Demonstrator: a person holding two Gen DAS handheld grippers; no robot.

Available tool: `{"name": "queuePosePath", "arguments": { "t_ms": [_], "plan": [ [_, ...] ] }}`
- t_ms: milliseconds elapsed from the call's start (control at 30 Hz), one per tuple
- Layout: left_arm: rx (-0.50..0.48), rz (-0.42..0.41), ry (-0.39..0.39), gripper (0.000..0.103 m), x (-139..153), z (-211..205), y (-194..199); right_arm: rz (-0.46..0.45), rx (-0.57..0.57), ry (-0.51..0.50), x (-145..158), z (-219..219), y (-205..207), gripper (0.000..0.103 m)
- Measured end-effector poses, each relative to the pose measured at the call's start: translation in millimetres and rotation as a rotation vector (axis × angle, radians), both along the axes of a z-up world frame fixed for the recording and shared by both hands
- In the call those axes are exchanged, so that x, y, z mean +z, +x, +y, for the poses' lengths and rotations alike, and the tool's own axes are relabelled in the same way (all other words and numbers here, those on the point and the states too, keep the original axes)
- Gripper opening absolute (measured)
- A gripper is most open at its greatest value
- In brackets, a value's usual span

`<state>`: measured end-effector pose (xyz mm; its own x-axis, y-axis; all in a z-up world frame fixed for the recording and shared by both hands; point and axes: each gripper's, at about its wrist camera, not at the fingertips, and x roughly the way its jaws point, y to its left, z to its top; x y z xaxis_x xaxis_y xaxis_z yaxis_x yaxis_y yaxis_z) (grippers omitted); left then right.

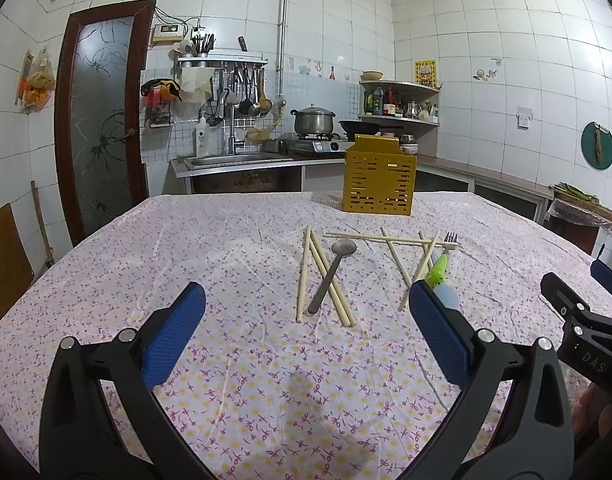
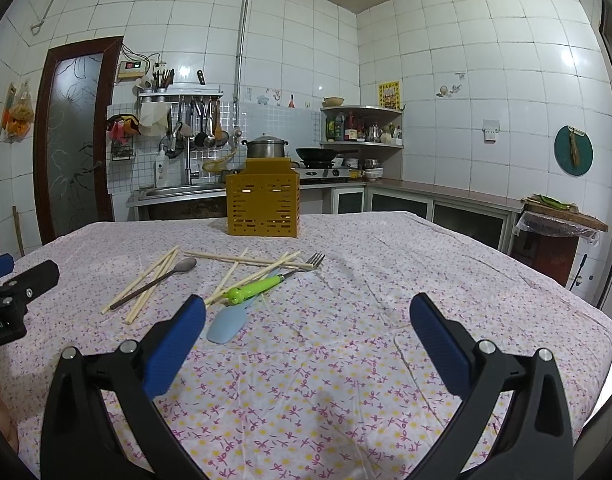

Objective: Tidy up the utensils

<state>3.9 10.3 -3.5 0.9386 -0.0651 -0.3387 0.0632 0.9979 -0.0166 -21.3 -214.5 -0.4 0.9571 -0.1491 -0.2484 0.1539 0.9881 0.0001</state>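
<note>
Left tongs [image 1: 306,320] released, blue pads spread wide, nothing between them, hovering low over the surface [image 1: 225,360] with its pink-and-yellow flowered cloth. Right tongs [image 2: 306,322] likewise released, pads wide apart and empty, above the same cloth. Each visible from the other's camera: right tongs at the right edge of the left wrist view, left tongs at the left edge of the right wrist view, side by side and apart.

Utensils scattered mid-surface, ahead of both tongs. On the left of the scatter, a cluster of wooden chopsticks [image 1: 318,276] fanned on the cloth, with a metal spoon [image 1: 330,272] lying across them, bowl pointing away toward the far side. To the right, more chopsticks [image 1: 394,238] crossed in a loose tangle. Green-handled fork [image 2: 265,282] resting among these, tines toward the far right, touching the crossed sticks. Pale blue spatula [image 2: 225,326] just beside the fork's green handle end, nearest of all to the right tongs' left pad; in the left wrist view, partly hidden behind the left tongs' right pad.

Beyond the scatter, a yellow slotted utensil holder [image 1: 380,176] standing upright near the far edge, well apart from the utensils. Inside of the holder not visible.

Behind the surface, a tiled kitchen with sink [image 1: 225,160], stove with pot [image 1: 313,120] and wok, corner shelves with bottles.
</note>
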Motion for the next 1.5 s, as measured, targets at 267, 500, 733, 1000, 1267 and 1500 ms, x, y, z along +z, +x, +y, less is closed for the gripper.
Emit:
{"name": "queuePosePath", "arguments": {
  "t_ms": [267,500,733,1000,1267,1500],
  "plan": [
    [0.004,0.041,0.005,0.098,1.1,0.0,8.3,0.033,0.006,-0.027,1.6,5.8,4.5,0.099],
    [0.001,0.151,-0.026,0.098,9.2,9.6,34.8,0.099,0.053,-0.019,20.0,4.5,25.8,0.099],
    [-0.009,0.168,-0.01,0.098,30.6,14.4,76.3,0.183,0.021,-0.059,31.5,-1.0,85.7,0.099],
    [-0.045,0.208,0.025,0.098,47.9,13.0,137.1,0.267,-0.052,-0.06,31.1,-18.0,154.1,0.099],
    [-0.051,0.39,0.001,0.098,23.6,14.5,223.0,0.427,-0.105,-0.008,2.3,-32.0,214.3,0.099],
    [-0.044,0.503,0.012,0.098,-13.0,14.8,252.7,0.546,-0.12,0.045,-20.7,-37.5,252.3,0.099]
  ]
}}
